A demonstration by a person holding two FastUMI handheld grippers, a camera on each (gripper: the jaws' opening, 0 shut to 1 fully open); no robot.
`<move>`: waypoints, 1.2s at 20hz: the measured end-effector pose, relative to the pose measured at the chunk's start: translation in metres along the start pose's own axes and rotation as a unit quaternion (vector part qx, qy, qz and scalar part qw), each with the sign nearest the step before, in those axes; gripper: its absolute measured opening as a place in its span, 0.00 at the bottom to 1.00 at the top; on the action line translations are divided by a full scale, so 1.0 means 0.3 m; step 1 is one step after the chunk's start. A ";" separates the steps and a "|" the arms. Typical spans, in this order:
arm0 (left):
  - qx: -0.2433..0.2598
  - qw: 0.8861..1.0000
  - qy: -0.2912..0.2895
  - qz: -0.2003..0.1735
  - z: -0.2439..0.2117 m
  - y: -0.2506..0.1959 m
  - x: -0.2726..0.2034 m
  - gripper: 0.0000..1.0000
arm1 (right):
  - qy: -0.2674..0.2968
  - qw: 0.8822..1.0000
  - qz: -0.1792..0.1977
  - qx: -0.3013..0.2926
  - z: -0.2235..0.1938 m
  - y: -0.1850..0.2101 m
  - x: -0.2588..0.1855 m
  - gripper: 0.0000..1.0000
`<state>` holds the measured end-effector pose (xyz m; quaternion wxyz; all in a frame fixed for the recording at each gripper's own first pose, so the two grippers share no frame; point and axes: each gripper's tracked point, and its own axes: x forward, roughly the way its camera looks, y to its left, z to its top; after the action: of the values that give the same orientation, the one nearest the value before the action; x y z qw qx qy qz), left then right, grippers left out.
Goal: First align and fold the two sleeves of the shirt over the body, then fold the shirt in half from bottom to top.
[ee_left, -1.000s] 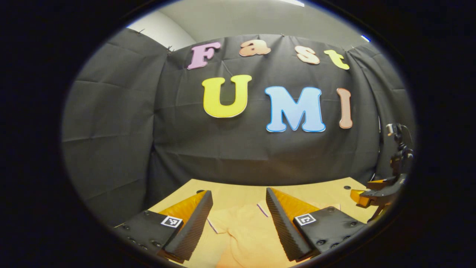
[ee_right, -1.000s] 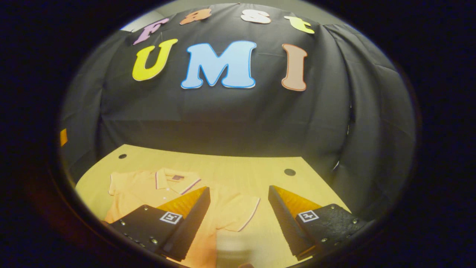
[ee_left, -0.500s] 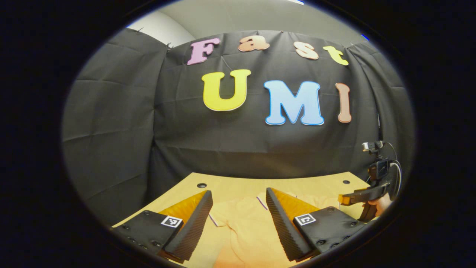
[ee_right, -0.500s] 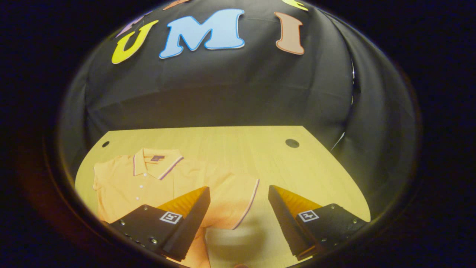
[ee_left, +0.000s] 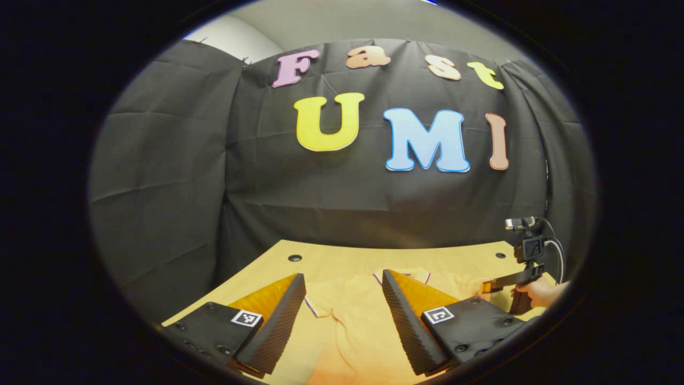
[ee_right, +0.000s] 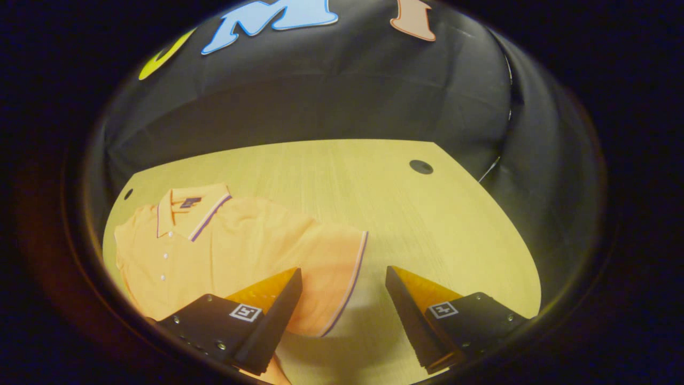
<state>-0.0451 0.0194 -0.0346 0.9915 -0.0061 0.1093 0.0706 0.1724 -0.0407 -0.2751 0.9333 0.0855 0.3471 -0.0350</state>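
Left gripper view, left gripper: jaws spread wide with nothing between the fingers; it hangs above the near part of the table, looking toward the black wall.
Left gripper view, shirt: an orange polo lying flat on the table; seen between and beyond the two fingers; its left sleeve edge, with a dark trim stripe, lies just past the left finger; the collar peeks out beside the tip of the right finger, toward the wall.
Left gripper view, right gripper: at the right rim, held by a hand; low over the right side of the shirt; too small to tell how its jaws stand here.
Left gripper view, table holes: one dark round hole near the far left corner; another near the far right.
Right gripper view, right gripper: jaws spread wide, empty; tilted down at the table; the trimmed cuff of the right sleeve lies in the gap between the fingers, beyond their tips; whether the fingers touch the cloth I cannot tell.
Right gripper view, shirt: spread front-up on the left half of the table; collar at the far end toward the wall, body running back toward the camera, so the long axis runs near to far; buttons in a line below the collar; the sleeve sticks out sideways to the right, unfolded.
Right gripper view, table hole: on bare wood at the far right, well apart from the shirt.
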 end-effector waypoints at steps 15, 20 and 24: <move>-0.010 1.000 0.014 0.016 -0.015 0.010 -0.024 0.95 | 0.022 0.999 0.037 0.017 -0.019 0.045 0.034 0.11; -0.012 1.000 0.016 0.015 -0.035 0.012 -0.050 0.95 | -0.022 0.998 0.057 -0.023 0.055 0.088 -0.028 0.11; -0.017 1.000 0.018 0.009 -0.033 0.001 -0.052 0.95 | -0.052 0.995 0.060 -0.059 0.107 0.112 -0.061 0.05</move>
<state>-0.0622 0.0173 -0.0409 0.9884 -0.0233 0.1261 0.0812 0.1833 -0.0134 -0.2346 0.9538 0.0489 0.2939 0.0377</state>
